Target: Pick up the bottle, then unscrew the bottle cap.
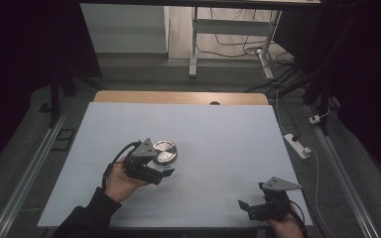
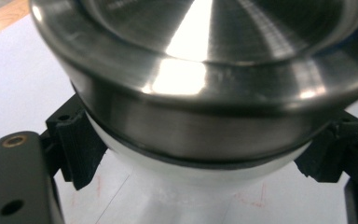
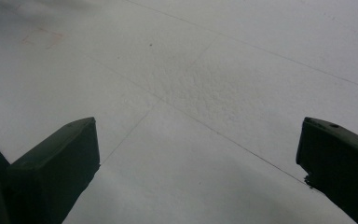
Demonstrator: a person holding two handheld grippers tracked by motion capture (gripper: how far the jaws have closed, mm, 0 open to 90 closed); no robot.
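A round container with a shiny steel lid [image 1: 164,151] and a white lower body [image 2: 191,186] sits between the jaws of my left gripper [image 1: 164,166], left of the middle of the white table sheet [image 1: 213,129]. In the left gripper view the ribbed pads [image 2: 77,144] press against the white body just under the steel rim [image 2: 200,116], so my left gripper [image 2: 207,163] is shut on it. My right gripper [image 1: 245,206] rests near the front right corner with its jaws wide apart. In its own view, bare white sheet [image 3: 191,93] lies between the jaws of my right gripper [image 3: 198,130].
A wooden table edge [image 1: 178,97] shows beyond the white sheet. On the floor to the right lie a power strip [image 1: 297,145] and cables. White desk legs [image 1: 194,44] stand farther back. Metal rails [image 1: 30,168] run along both sides of the table.
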